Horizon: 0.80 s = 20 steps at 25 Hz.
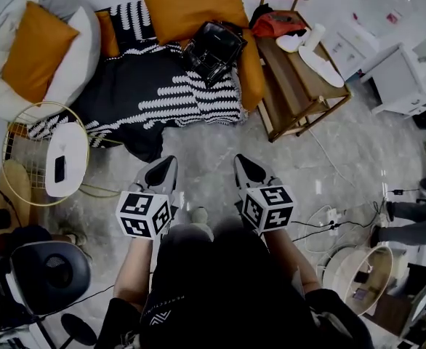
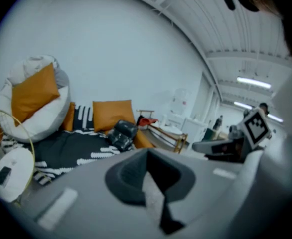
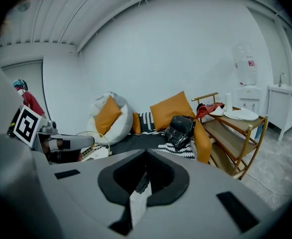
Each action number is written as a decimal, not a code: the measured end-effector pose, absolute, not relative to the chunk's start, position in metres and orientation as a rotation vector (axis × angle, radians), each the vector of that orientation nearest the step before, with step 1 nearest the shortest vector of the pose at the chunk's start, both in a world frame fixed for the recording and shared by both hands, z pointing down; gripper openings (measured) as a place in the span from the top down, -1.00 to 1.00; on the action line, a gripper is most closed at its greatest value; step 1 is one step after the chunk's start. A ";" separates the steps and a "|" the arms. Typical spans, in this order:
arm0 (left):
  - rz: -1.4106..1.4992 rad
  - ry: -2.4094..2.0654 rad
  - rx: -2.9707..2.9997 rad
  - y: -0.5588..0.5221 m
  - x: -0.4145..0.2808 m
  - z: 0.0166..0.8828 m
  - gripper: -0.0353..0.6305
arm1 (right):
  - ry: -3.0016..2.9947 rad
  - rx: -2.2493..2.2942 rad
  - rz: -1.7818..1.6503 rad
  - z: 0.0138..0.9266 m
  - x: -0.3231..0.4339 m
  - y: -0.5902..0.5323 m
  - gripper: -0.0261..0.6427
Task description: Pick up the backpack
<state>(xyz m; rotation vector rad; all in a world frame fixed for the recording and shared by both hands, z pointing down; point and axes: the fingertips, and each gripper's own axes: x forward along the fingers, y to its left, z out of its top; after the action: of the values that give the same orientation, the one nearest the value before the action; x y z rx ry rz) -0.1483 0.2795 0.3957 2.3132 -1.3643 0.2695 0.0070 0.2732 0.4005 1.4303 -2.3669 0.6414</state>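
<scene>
A black leather backpack (image 1: 214, 51) leans against orange cushions on the right end of a low sofa covered by a black and white throw (image 1: 155, 93). It also shows small in the left gripper view (image 2: 122, 135) and the right gripper view (image 3: 180, 129). My left gripper (image 1: 163, 167) and right gripper (image 1: 246, 166) are held side by side over the grey floor, well short of the sofa. Both are shut with nothing between the jaws, and both point toward the sofa.
A wooden rack (image 1: 300, 86) with white slippers and a red cloth stands right of the sofa. A white beanbag (image 1: 42, 53) with an orange cushion is at the left. A gold wire table (image 1: 49, 155) with a white top stands near my left. Cables (image 1: 329, 217) lie on the floor at right.
</scene>
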 end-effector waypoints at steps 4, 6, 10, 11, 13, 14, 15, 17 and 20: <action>0.250 -1.342 2.294 0.258 -0.142 0.405 0.87 | -2.346 1.444 0.657 0.408 0.014 0.254 0.94; 0.266 -1.339 2.296 0.248 -0.134 0.408 0.87 | -2.338 1.460 0.666 0.411 0.024 0.240 0.94; 0.281 -1.362 2.301 0.217 -0.123 0.410 0.87 | -2.348 1.455 0.652 0.415 0.037 0.202 0.94; 0.268 -1.373 2.294 0.207 -0.122 0.410 0.87 | -2.356 1.439 0.636 0.415 0.038 0.192 0.94; 0.231 -1.395 2.272 0.187 -0.116 0.410 0.87 | -2.372 1.399 0.608 0.415 0.042 0.170 0.94; 0.216 -1.402 2.264 0.178 -0.112 0.410 0.87 | -2.380 1.381 0.601 0.415 0.044 0.159 0.94; 0.210 -1.406 2.259 0.170 -0.108 0.411 0.87 | -2.389 1.365 0.598 0.414 0.047 0.148 0.94; 0.215 -1.414 2.257 0.151 -0.099 0.412 0.87 | -2.404 1.334 0.593 0.413 0.052 0.127 0.94; 0.219 -1.438 2.247 0.122 -0.086 0.410 0.87 | -2.421 1.289 0.578 0.412 0.059 0.097 0.94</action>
<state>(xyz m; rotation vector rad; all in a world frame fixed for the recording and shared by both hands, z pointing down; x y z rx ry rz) -0.0863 0.1222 0.4103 2.2471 -1.4381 0.2194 0.0592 0.0972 0.4118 1.2888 -2.4210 0.5785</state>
